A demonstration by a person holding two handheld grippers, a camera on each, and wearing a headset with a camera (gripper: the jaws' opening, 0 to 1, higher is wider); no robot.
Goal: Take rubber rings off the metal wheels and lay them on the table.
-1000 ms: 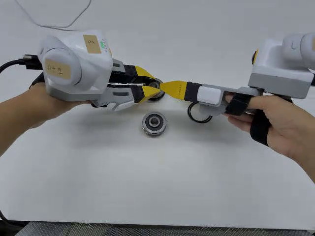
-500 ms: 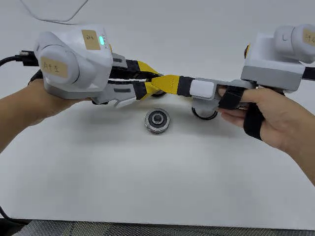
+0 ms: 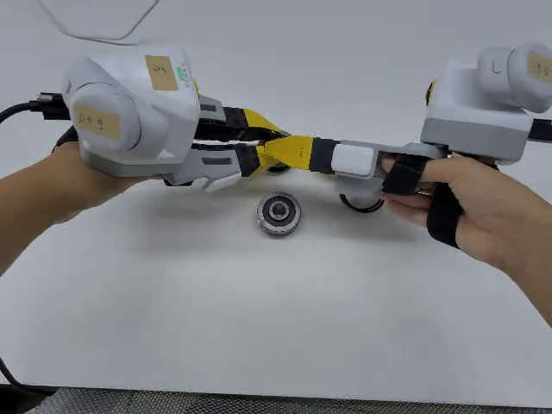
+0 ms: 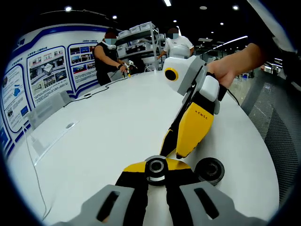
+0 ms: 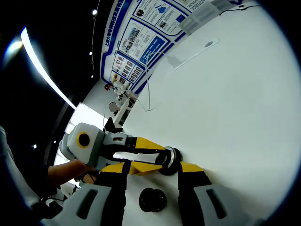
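Two grippers meet above the desk [image 3: 259, 302], upper centre of the head view: left gripper [image 4: 156, 166] clamps the wheel [image 5: 168, 161] in its jaws, right gripper [image 5: 161, 168] straddles it, jaws parted, and should pinch only the rubber ring [image 4: 146, 165].

A long white table [image 4: 94, 132] runs toward blue-edged wall posters [image 4: 44, 70], shelving [image 4: 141, 35] and ceiling spotlights [image 4: 69, 8].

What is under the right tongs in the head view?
A dark round rim peeks out on the table beneath the grey body of the right tongs. The rest is covered, so ring or wheel cannot be told.
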